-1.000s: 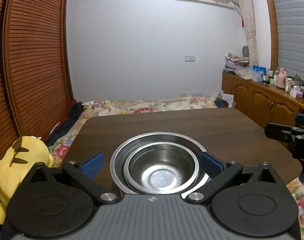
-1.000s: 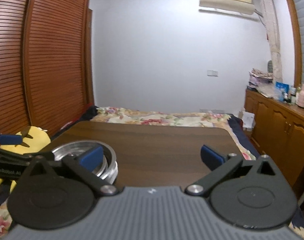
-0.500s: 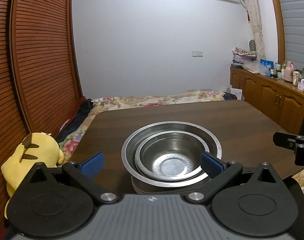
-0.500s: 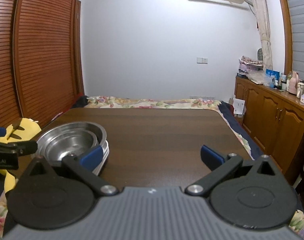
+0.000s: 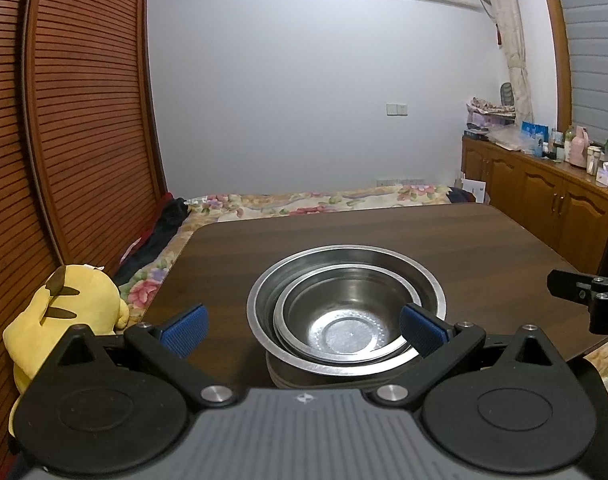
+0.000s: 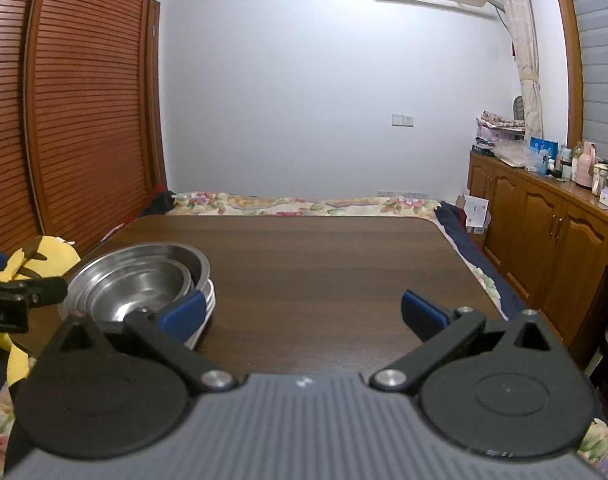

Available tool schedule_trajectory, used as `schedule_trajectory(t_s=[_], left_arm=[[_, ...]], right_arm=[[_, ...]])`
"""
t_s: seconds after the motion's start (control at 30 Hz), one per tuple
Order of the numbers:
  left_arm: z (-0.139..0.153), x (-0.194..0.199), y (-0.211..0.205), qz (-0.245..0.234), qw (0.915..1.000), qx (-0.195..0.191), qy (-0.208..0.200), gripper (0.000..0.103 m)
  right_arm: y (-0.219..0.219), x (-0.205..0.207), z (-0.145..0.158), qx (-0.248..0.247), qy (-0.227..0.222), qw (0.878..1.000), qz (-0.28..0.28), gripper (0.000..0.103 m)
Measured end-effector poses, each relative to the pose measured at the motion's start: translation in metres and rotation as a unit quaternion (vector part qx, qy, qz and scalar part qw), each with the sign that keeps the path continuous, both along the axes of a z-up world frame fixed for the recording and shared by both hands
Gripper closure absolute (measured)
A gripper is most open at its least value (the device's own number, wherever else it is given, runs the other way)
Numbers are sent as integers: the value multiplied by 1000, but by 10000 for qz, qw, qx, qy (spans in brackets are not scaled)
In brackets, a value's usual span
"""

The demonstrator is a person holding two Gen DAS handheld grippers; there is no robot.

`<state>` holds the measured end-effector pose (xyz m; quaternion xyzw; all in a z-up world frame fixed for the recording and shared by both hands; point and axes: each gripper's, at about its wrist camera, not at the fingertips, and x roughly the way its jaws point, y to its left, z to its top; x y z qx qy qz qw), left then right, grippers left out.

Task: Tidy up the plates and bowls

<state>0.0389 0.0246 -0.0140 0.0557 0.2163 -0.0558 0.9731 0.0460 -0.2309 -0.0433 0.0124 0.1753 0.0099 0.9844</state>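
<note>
Two steel bowls (image 5: 346,312) sit nested, mouths up, the small one inside the large one, on top of a stack of plates (image 6: 208,300) near the left front part of your table (image 5: 484,248). Being round, they show no long axis; the rims lie close to level, and the inner bowl sits slightly toward you within the outer one.

Your left gripper (image 5: 301,326) has its blue fingers (image 5: 183,326) spread wide. They hold nothing. In the left wrist view its right pad overlaps the bowls' near right rim, but you cannot tell whether it touches the metal. The gripper faces level across the table toward the far wall, with the bowls just ahead between its fingers.

Your right gripper (image 6: 304,314) is likewise spread wide and empty, over bare tabletop to the right of the stack. Its left pad (image 6: 183,314) crosses in front of the plates in the right wrist view; contact cannot be judged. It too points level toward the far wall, and each gripper's tip shows at the edge of the other's view.

Beyond the table's left edge lies a yellow plush (image 5: 63,312).
</note>
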Motion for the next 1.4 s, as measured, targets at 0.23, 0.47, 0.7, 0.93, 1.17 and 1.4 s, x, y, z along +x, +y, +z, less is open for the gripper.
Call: schedule_trajectory(t_s=[0.23,0.47,0.7,0.93,1.17,1.4], left_arm=[[2,-2,-2,-34,10000,8,-19,0],[2,-3,-1,-60,10000,7,-23,0],[2,-3,-2,-68,10000,36,-35,0],[2,-3,-2,-59,10000,44,-37,0],[1,-3,-1,-36,10000,43,-41,0],[2,-2,1,-28,10000,44,-46,0]], right_arm=[[-2,0,0,-6,-4,10000,-24,0],[1,3,0,-20,-2,10000,-30,0],[0,3,0,-19,-6,10000,-32,0],[1,3,-1,-22,-15,10000,-40,0],[1,3,-1,-19,-12,10000,-41,0],[1,3,-1,-20,-13,10000,-53,0]])
